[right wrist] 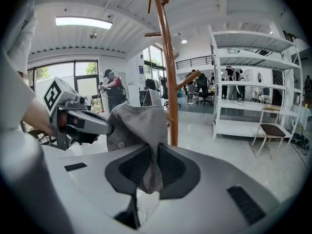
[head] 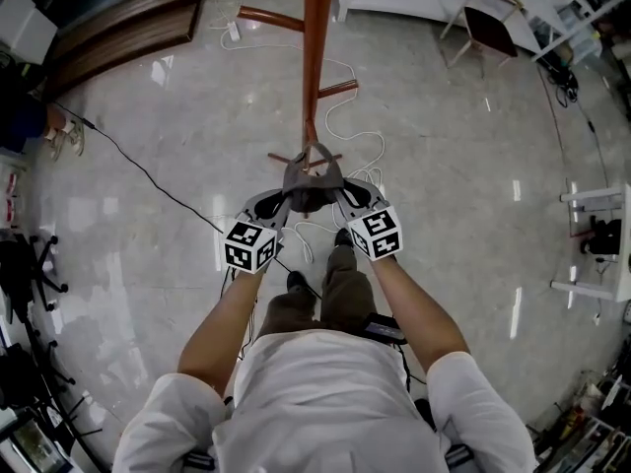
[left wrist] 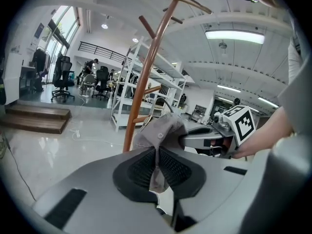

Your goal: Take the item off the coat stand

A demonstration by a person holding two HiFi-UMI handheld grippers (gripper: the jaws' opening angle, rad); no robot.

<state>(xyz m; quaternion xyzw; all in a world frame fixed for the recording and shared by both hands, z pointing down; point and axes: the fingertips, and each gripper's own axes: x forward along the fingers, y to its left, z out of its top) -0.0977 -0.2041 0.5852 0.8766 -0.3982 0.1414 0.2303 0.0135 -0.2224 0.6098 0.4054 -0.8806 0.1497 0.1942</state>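
Note:
A grey cap (head: 314, 180) hangs between my two grippers, right in front of the brown coat stand (head: 315, 47). My left gripper (head: 284, 199) pinches the cap's left side, and the fabric (left wrist: 161, 130) is squeezed between its black pads (left wrist: 141, 168). On the other side my right gripper (head: 344, 197) clamps the cap (right wrist: 139, 123) in the same way, with cloth running down between its pads (right wrist: 171, 167). The cap's strap loop (head: 315, 152) lies near a low peg of the stand. I cannot tell whether it still catches on that peg.
White cables (head: 347, 116) lie on the shiny floor around the stand's base. Wooden steps (head: 118, 28) are at the far left and a chair (head: 488, 23) at the far right. White shelving (right wrist: 253, 82) stands behind the pole. Office chairs (left wrist: 63, 77) and people are far off.

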